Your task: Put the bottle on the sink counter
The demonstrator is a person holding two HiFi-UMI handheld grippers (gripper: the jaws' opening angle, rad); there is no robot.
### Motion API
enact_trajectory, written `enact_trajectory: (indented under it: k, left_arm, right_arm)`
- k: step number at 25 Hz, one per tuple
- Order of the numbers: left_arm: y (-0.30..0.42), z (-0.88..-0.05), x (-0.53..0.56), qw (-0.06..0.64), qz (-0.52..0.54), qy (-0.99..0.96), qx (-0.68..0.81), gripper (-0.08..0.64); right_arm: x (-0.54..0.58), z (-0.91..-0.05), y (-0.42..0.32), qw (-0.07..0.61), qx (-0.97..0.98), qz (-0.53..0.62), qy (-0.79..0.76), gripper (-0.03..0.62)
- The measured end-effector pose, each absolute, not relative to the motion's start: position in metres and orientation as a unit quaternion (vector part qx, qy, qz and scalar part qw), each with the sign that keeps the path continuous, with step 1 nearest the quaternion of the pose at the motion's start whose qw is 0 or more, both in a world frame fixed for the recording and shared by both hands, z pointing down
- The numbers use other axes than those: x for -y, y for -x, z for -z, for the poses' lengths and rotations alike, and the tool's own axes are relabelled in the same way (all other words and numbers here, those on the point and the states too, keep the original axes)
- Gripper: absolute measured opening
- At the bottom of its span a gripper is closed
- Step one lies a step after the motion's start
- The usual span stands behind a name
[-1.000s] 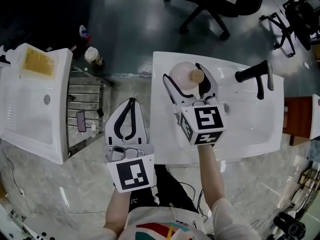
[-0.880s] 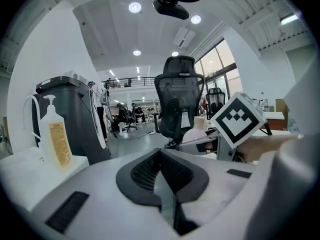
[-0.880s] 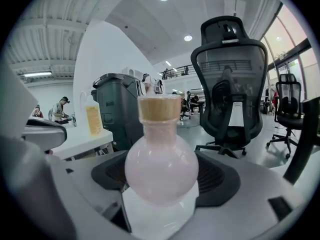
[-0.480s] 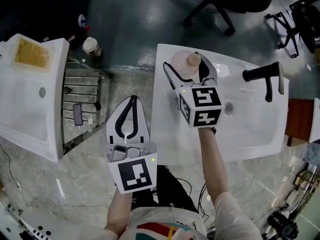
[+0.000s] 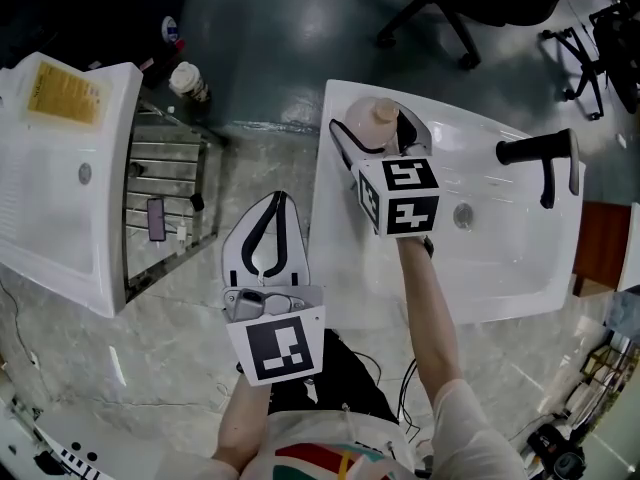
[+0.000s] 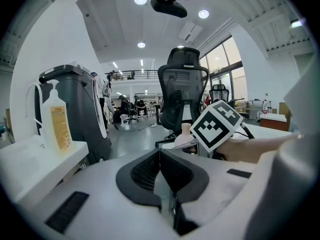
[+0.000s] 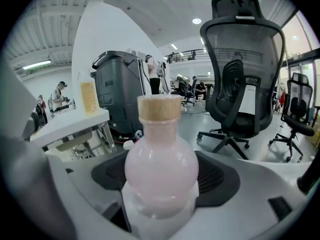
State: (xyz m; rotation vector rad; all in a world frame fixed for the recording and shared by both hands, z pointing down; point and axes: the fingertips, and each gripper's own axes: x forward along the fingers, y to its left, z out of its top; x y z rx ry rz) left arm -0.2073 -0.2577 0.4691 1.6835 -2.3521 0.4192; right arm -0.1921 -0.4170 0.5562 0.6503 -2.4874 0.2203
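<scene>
Pink and smooth, the bottle (image 7: pixel 160 169) looks hard and slippery, with a tan cap (image 7: pixel 159 108). It could be heavy if full and might break if dropped. The right gripper (image 5: pixel 378 136) has its jaws squeezed on the fat belly, a good place to hold. The bottle stands upright over the far left corner of the sink counter (image 5: pixel 345 268), close to the edge. The tap (image 5: pixel 545 158) is well apart, so there is room. The left gripper (image 5: pixel 268 240) waits beside the counter, jaws together on nothing.
</scene>
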Motion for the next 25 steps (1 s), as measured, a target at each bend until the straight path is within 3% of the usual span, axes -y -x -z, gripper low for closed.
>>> enact_trajectory:
  k: [25]
  left_arm:
    - [0.194, -0.470, 0.243, 0.128, -0.139, -0.582, 0.791, 0.020]
  right_arm:
    - [0.417, -0.564, 0.197, 0.308, 0.916, -0.076, -0.244, 0.387]
